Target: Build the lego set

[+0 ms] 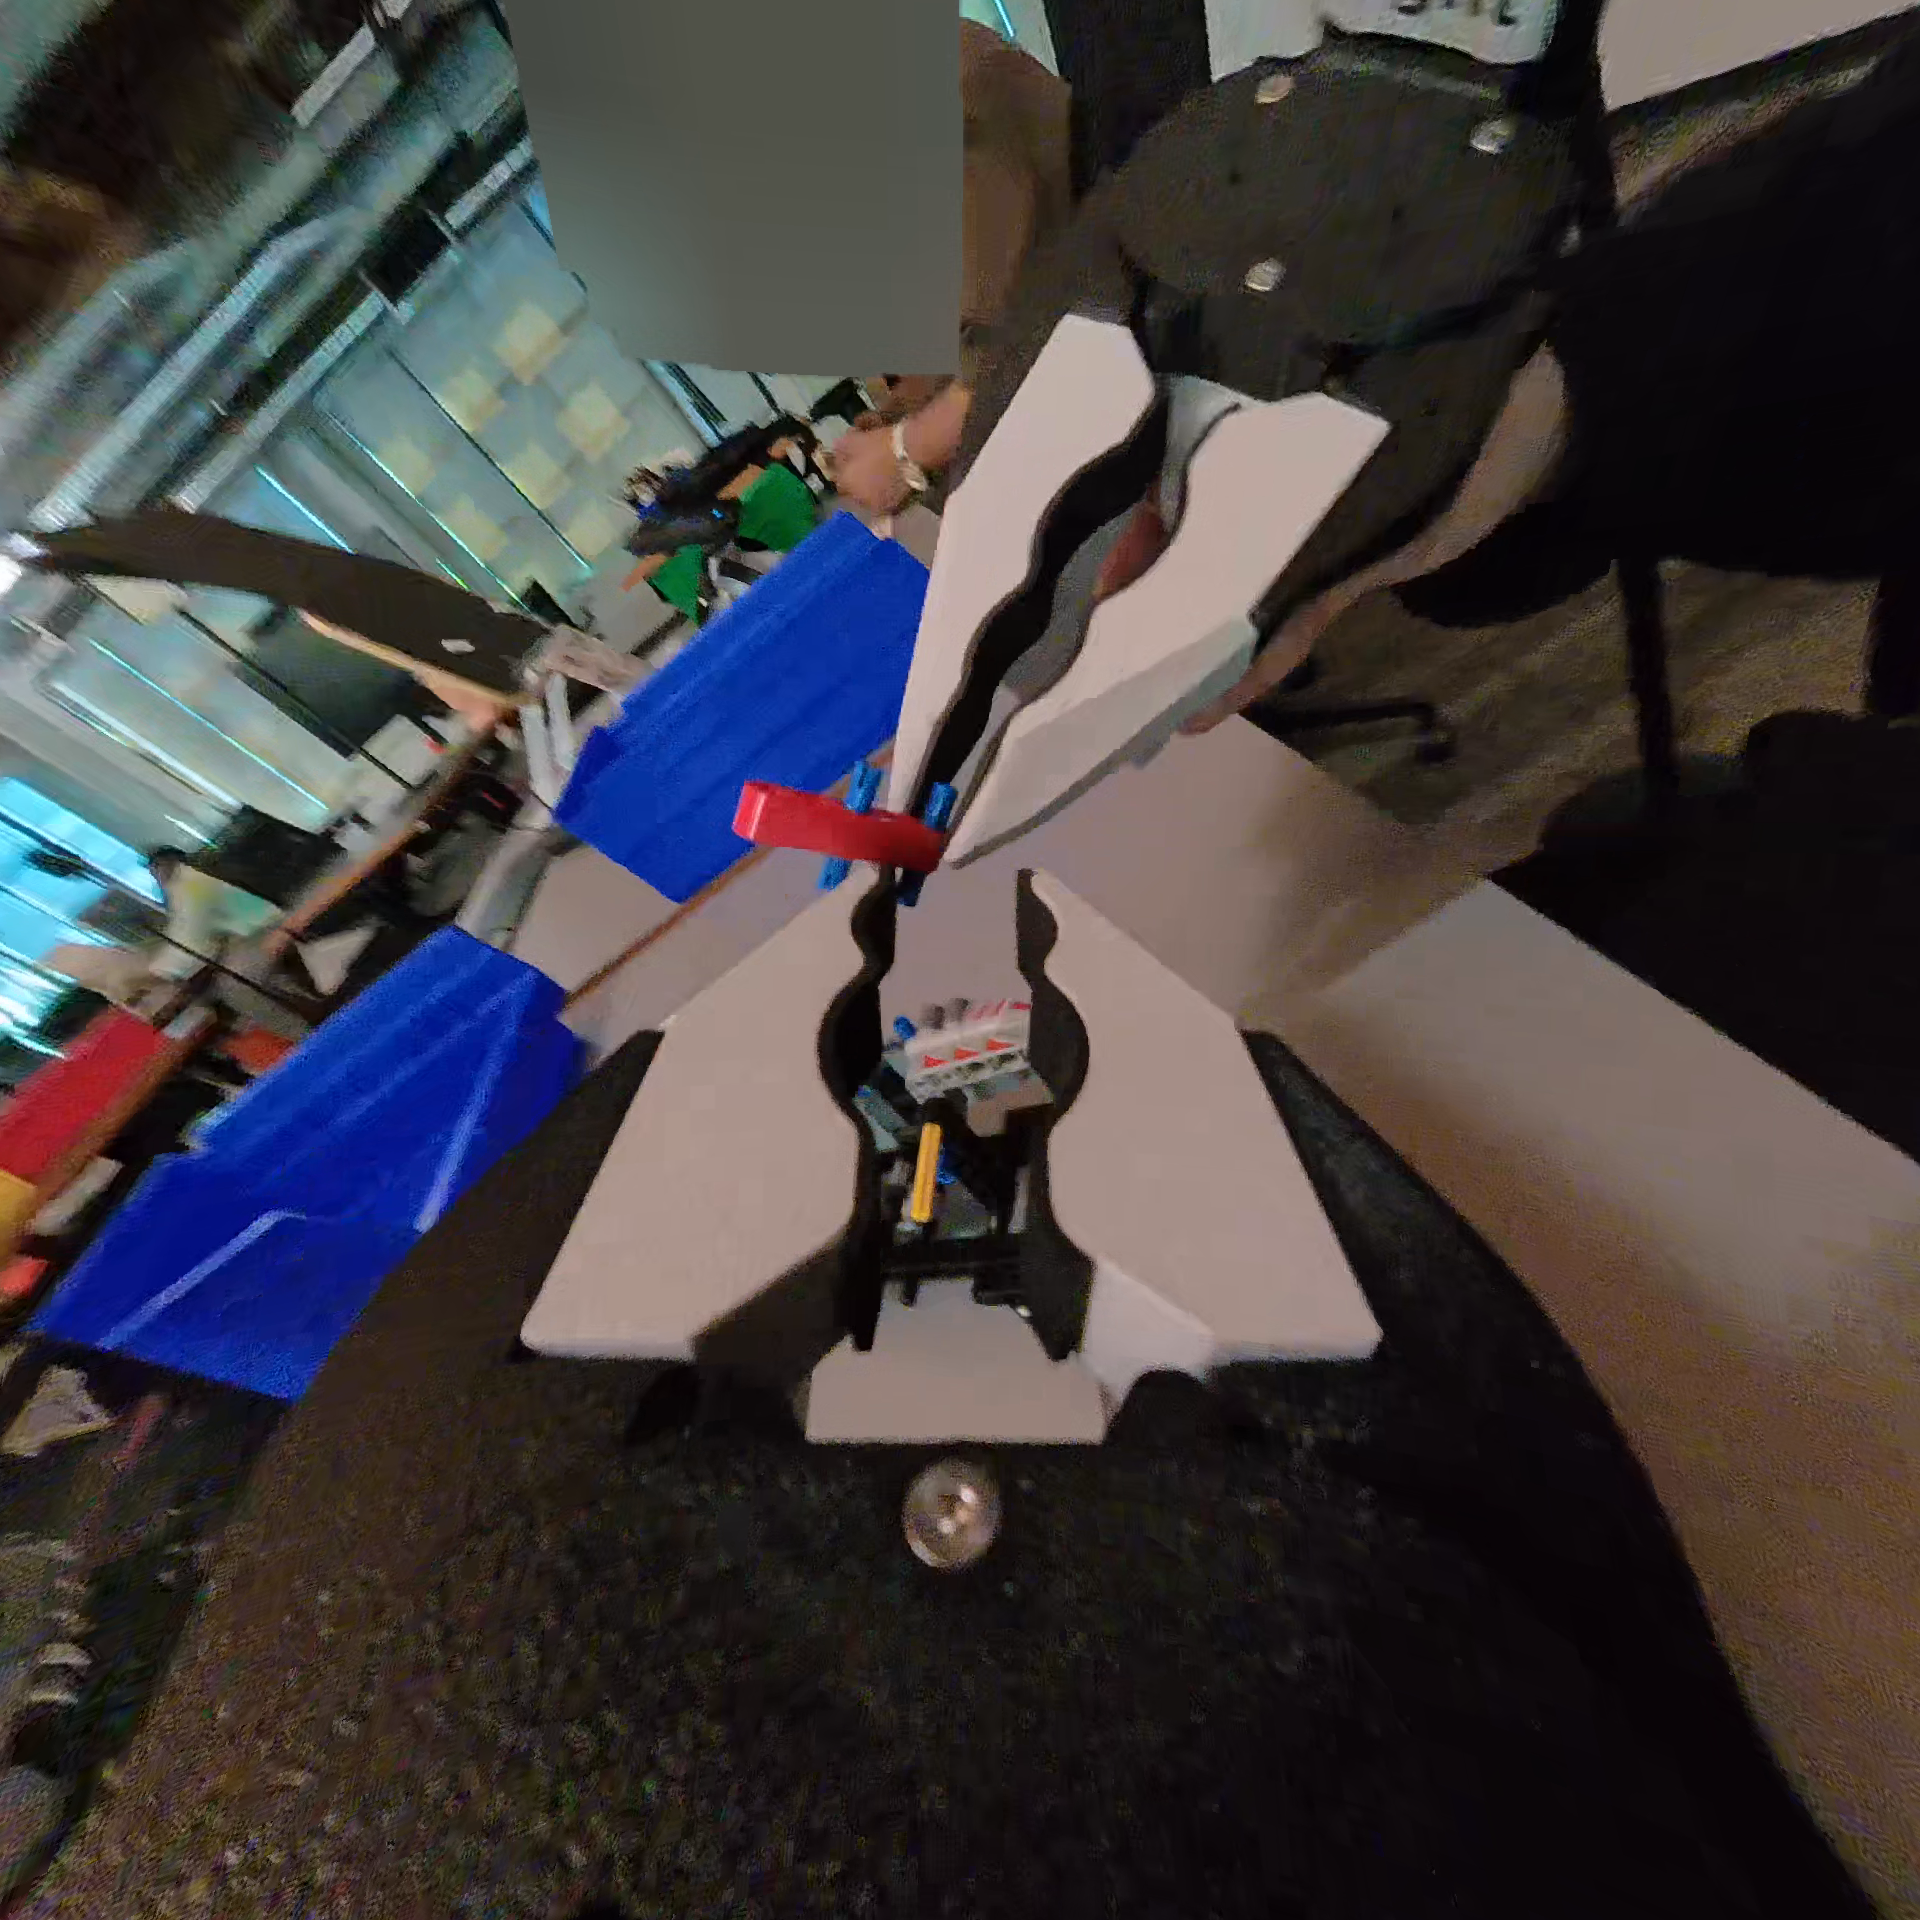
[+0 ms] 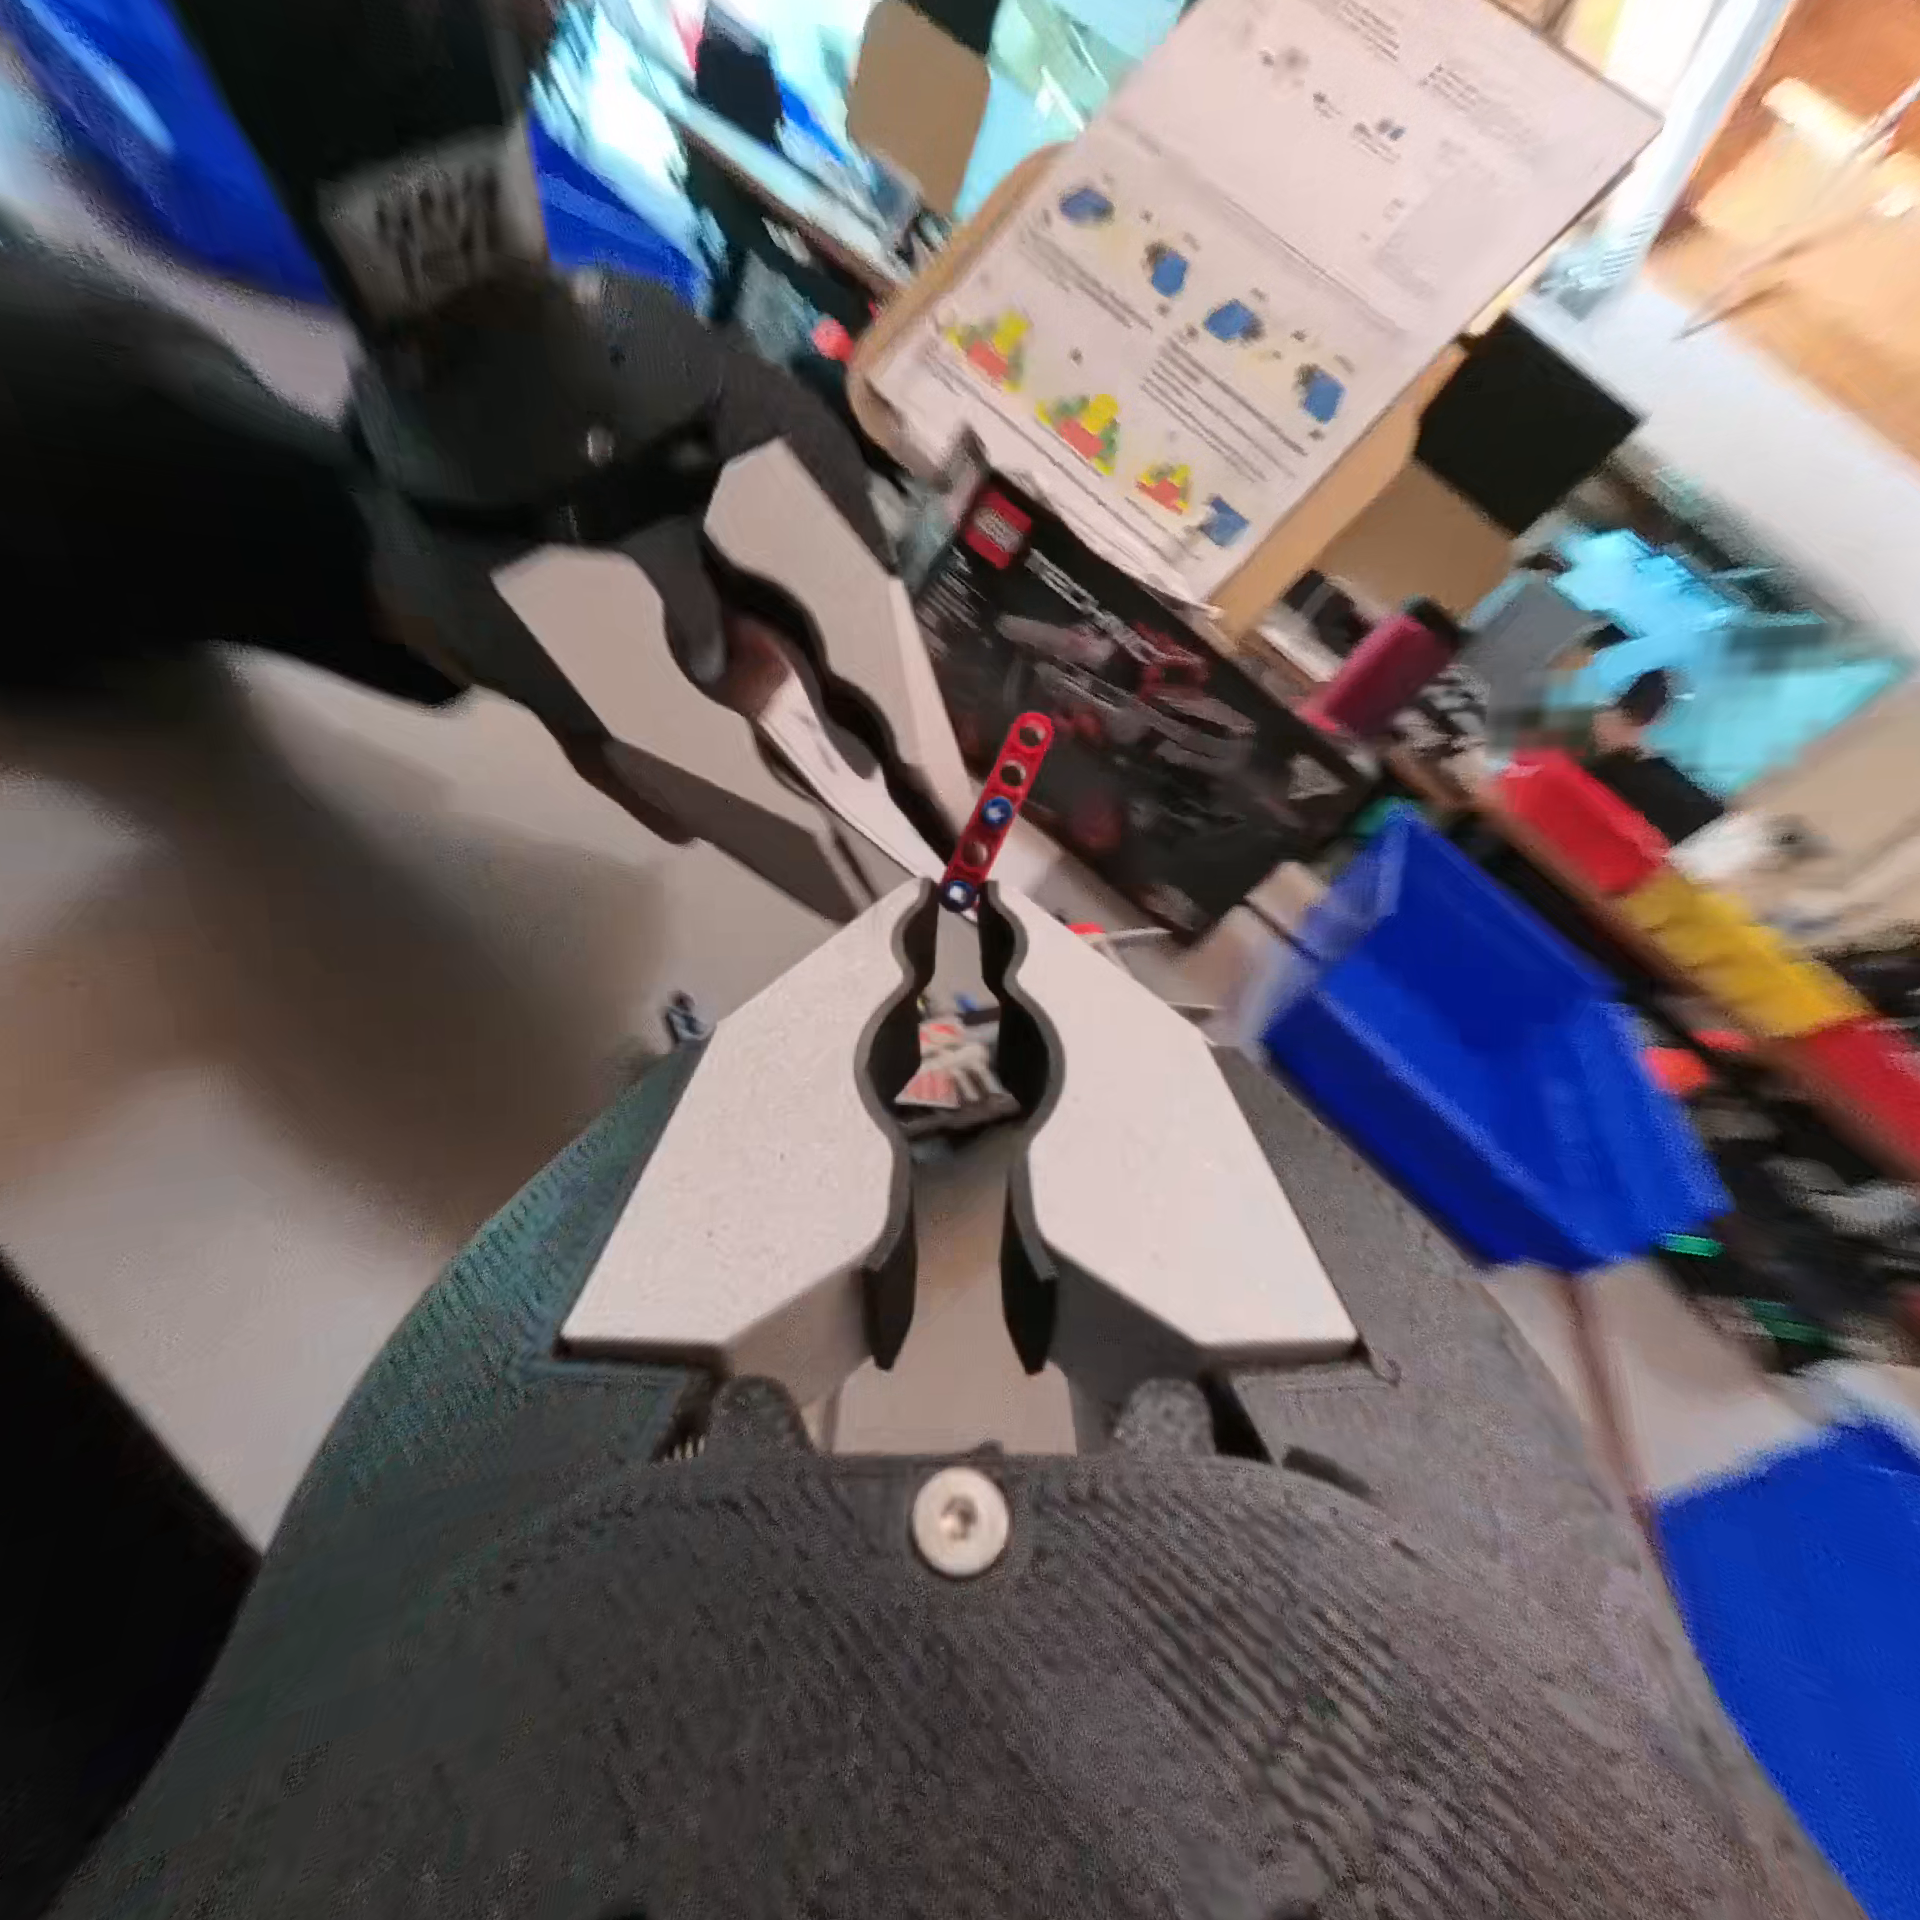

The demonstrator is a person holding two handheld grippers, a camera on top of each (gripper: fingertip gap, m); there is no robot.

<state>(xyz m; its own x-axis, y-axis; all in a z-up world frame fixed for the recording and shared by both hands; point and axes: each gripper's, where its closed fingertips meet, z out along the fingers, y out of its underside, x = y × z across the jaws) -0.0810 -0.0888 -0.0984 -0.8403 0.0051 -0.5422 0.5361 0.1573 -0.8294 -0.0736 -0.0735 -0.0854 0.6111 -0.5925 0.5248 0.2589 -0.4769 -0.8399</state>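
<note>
My left gripper (image 1: 956,883) has a small lego build (image 1: 966,1049) between its fingers: black frame, grey parts, a white and red striped piece, a yellow axle. The build spans from pad to pad. My right gripper (image 2: 961,894) is shut on the end of a thin red beam (image 2: 1003,795) with blue pins in it. In the left wrist view the right gripper (image 1: 935,831) comes in from the upper right and holds the red beam (image 1: 821,826) right at the left gripper's fingertips. The build (image 2: 951,1070) also shows through the right gripper's gap.
A white table (image 1: 1558,1091) lies below. Two blue bins (image 1: 748,707) (image 1: 312,1153) stand to the left. In the right wrist view there is a blue bin (image 2: 1455,1060), a dark lego box (image 2: 1122,707), an instruction sheet (image 2: 1247,270) and red and yellow bins (image 2: 1745,966). People are in the background.
</note>
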